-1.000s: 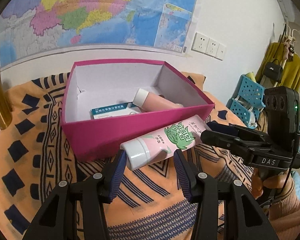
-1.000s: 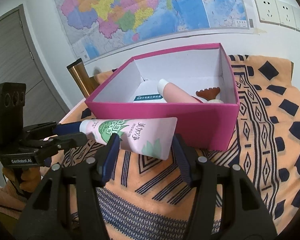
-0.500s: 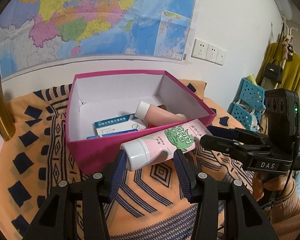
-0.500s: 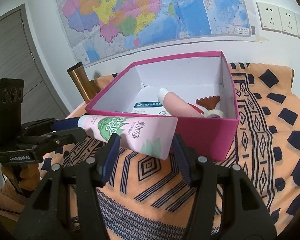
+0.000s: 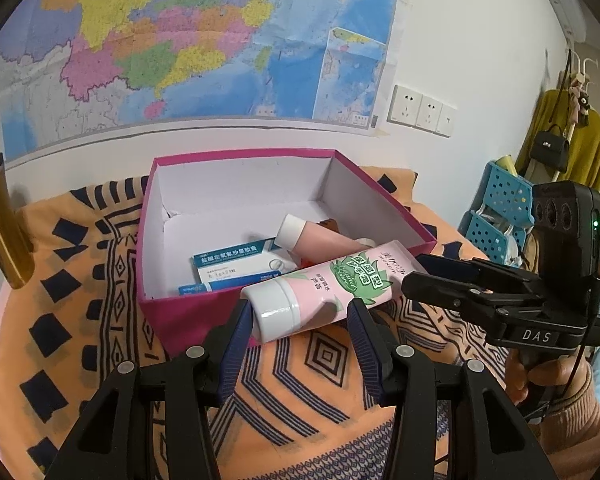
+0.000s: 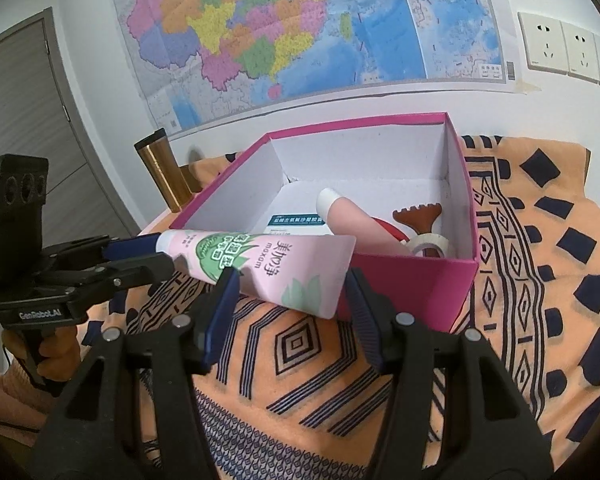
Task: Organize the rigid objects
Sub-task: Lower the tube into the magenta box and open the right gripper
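Both hand-held grippers clamped one pink tube (image 5: pixel 324 288): the left hand-held gripper (image 5: pixel 298 314) at its white cap end, the right hand-held gripper (image 6: pixel 288 288) at its flat crimped end. The tube hung level over the near wall of the magenta box (image 6: pixel 412 284), which held a medicine carton (image 5: pixel 232 264), another tube (image 6: pixel 352 228), tape and a brown comb-like tool.

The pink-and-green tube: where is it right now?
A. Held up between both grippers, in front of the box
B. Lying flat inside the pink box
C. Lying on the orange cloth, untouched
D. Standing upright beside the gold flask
A: the tube hangs above the cloth, its cap end in the left gripper, its flat end in the right gripper, before the box.
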The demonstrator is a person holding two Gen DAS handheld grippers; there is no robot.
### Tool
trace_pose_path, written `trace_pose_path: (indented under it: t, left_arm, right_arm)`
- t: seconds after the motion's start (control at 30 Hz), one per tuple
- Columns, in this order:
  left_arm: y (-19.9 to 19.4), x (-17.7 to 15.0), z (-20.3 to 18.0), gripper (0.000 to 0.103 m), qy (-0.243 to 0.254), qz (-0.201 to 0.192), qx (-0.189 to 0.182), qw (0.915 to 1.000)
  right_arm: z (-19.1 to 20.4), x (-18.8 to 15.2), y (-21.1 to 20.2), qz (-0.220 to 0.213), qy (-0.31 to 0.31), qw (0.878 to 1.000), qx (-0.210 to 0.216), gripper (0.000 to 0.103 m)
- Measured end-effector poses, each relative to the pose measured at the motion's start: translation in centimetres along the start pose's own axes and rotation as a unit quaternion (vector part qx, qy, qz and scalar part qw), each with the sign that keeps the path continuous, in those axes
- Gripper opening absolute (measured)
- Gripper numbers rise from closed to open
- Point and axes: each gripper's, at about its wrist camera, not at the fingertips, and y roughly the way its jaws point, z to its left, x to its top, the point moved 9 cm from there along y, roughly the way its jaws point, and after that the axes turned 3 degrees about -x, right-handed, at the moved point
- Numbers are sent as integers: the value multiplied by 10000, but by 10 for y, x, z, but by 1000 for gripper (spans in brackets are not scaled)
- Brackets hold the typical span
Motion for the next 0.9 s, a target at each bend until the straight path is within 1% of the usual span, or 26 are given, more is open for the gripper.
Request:
trace_pose_path:
  t: [0.53, 0.9]
  left_arm:
    - [3, 12, 7, 49, -19, -80, 40, 10000]
    - [16, 23, 17, 49, -56, -79, 172, 9998]
  right_arm:
    - [-1, 12, 3, -75, -57, 10000, -7, 58]
    - [-4, 22, 13, -113, 15, 9999, 47, 58]
